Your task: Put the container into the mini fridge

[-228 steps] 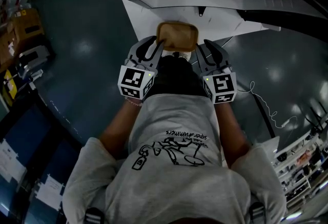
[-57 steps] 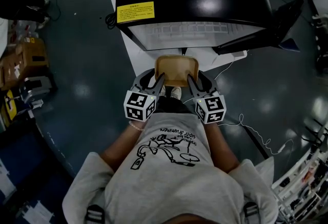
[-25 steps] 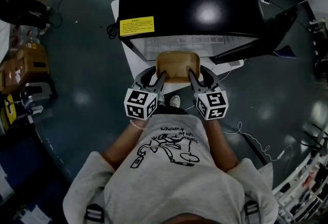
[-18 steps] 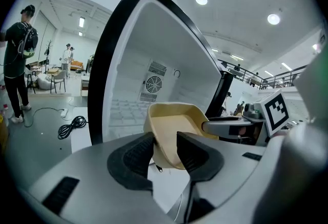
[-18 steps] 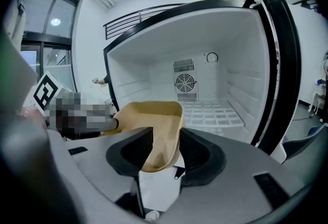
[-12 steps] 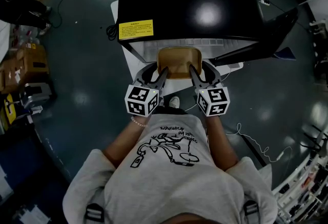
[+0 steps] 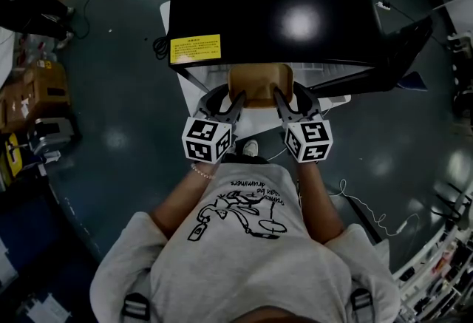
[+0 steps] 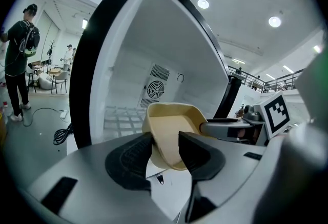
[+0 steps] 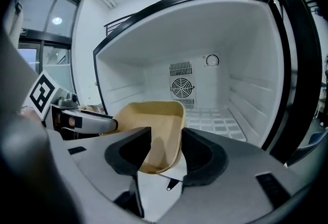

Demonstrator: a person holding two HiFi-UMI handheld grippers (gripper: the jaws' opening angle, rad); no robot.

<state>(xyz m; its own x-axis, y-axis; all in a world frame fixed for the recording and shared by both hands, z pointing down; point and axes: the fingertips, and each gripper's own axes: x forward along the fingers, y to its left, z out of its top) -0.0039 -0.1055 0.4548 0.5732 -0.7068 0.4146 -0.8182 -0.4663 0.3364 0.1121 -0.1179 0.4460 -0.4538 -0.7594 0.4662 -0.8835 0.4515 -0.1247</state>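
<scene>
**Container** [image 7: 259, 83]: tan, open-topped, lying in the mouth of the black mini fridge [image 7: 273, 4], at twelve o'clock from the person.

**Left gripper** [image 7: 225, 98]: sitting at the container's eight o'clock corner. Its jaws are standing partly apart, having just been opening. The container's wall is passing between them, with the inner pad clear of it and the outer pad possibly brushing it.

**Right gripper** [image 7: 290, 96]: sitting at the four o'clock corner. Its jaws have likewise just been opening and are straddling the wall without clamping it.
</scene>
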